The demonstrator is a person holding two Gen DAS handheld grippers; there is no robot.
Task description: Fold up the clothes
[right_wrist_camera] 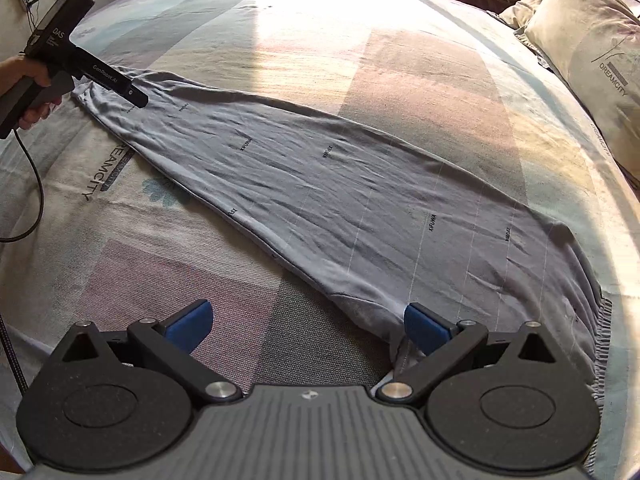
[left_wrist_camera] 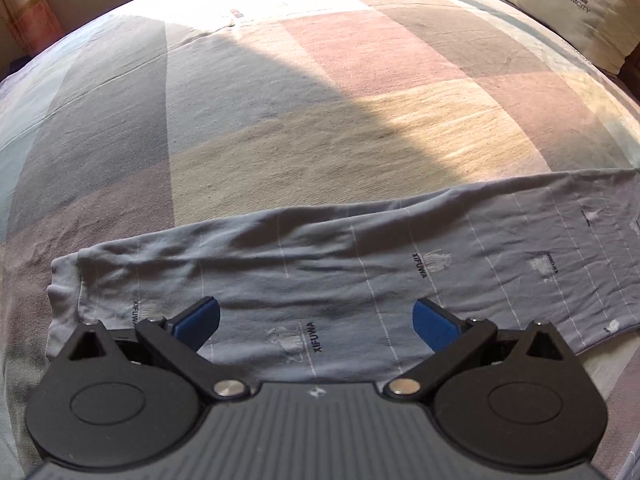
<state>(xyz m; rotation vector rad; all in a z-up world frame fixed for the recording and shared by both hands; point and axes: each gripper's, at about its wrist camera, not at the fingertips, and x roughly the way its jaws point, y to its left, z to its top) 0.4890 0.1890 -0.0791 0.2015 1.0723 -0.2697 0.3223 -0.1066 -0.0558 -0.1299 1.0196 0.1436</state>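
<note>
Grey trousers (right_wrist_camera: 340,200) with thin white stripes and small XIFUWA prints lie folded lengthwise and stretched out on the bed. In the left wrist view their cuff end (left_wrist_camera: 280,276) lies right under my left gripper (left_wrist_camera: 316,322), which is open and empty just above the cloth. In the right wrist view my right gripper (right_wrist_camera: 306,326) is open and empty at the waist end, its right finger (right_wrist_camera: 424,328) at the cloth's near edge. The left gripper also shows in the right wrist view (right_wrist_camera: 138,98), hand-held over the far cuff end.
The bed sheet (right_wrist_camera: 420,64) has broad pastel colour blocks, partly in bright sunlight. A DREAMCITY pillow (right_wrist_camera: 596,68) lies at the far right and also shows in the left wrist view (left_wrist_camera: 576,4). A black cable (right_wrist_camera: 34,184) hangs from the left gripper.
</note>
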